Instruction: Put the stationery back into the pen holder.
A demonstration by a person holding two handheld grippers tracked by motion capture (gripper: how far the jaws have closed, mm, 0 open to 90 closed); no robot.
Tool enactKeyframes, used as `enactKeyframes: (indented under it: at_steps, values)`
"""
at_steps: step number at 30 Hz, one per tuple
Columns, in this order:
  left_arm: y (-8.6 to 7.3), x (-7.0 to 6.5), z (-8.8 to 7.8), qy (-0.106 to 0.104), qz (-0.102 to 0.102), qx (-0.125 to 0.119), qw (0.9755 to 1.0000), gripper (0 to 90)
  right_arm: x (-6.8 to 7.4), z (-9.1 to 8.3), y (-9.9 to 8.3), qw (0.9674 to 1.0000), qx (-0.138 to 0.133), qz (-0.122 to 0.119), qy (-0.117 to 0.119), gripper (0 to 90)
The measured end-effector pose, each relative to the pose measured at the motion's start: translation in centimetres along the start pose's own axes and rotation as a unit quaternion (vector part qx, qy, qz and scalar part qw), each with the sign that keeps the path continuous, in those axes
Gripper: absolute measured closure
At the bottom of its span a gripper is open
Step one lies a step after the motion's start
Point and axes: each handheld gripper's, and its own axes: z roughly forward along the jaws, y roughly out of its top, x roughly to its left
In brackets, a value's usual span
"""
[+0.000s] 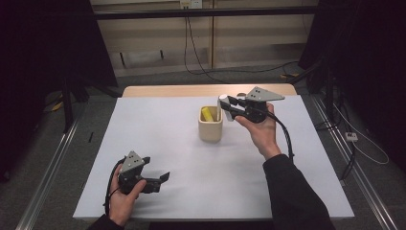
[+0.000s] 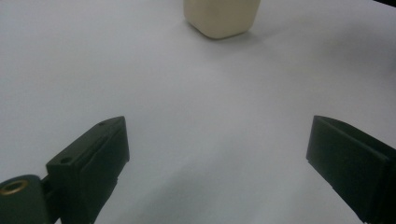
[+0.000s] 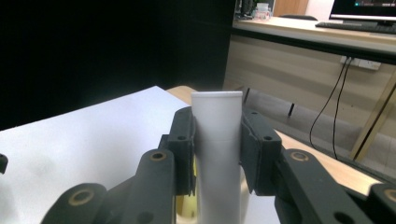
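Two risks: right gripper [image 1: 229, 106] fingers [image 3: 183, 149] clamping white plastic tube [image 3: 218, 154] above beige square cup [image 1: 210, 125], frame centre; tube slipping, clipping rim, tipping cup. Left gripper [image 1: 160, 180] fingers gaping wide, idling.

A lab-style recording room: black curtains [image 1: 43, 43] flank the white table [image 1: 158, 143] beyond the tongs, cables [image 1: 201, 67] trail across grey floor, a monitor [image 3: 364, 9] on a desk behind.

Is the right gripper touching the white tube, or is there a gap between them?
Touching. In the right gripper view, both pads of the right gripper press on the sides of the upright white tube, with no gap visible on either side.
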Motion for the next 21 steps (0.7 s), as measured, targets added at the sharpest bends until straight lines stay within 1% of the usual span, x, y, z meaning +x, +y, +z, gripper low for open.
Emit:
enactKeyframes:
  at_steps: [2, 3, 4, 8, 13, 15, 18, 21]
  values:
    - [0.0, 0.0, 0.0, -0.001, 0.000, 0.000, 1.0000, 5.9, 0.2, 0.3, 0.1, 0.9999, -0.010, -0.001, -0.005, 68.1]
    - [0.0, 0.0, 0.1, -0.005, 0.004, 0.002, 1.0000, 5.9, 0.2, 0.5, 0.1, 0.9999, -0.013, -0.001, -0.007, 68.0]
    - [0.0, 0.0, 0.1, -0.002, 0.004, 0.002, 1.0000, 5.9, 0.2, 0.7, 0.2, 0.9999, -0.012, 0.000, -0.008, 68.0]
    - [0.0, -0.1, 0.0, -0.004, 0.000, 0.001, 1.0000, 5.9, 0.4, 1.7, 0.5, 0.9999, -0.014, 0.001, -0.005, 68.0]
    - [0.0, -0.1, 0.0, -0.002, 0.001, 0.002, 1.0000, 5.9, 0.9, 2.7, 1.0, 0.9998, -0.021, 0.003, 0.004, 68.0]
    - [0.0, -0.1, 0.0, -0.004, 0.002, 0.002, 1.0000, 5.9, 1.0, 3.2, 0.8, 0.9996, -0.024, 0.010, 0.006, 68.0]
    - [0.0, -0.1, 0.0, -0.002, 0.001, 0.002, 1.0000, 5.9, 1.2, 4.0, 0.4, 0.9997, -0.020, 0.010, 0.010, 68.0]
    - [0.0, -0.1, 0.0, -0.005, 0.001, 0.001, 1.0000, 5.9, 1.3, 4.9, 0.1, 0.9997, -0.020, 0.010, 0.013, 68.0]
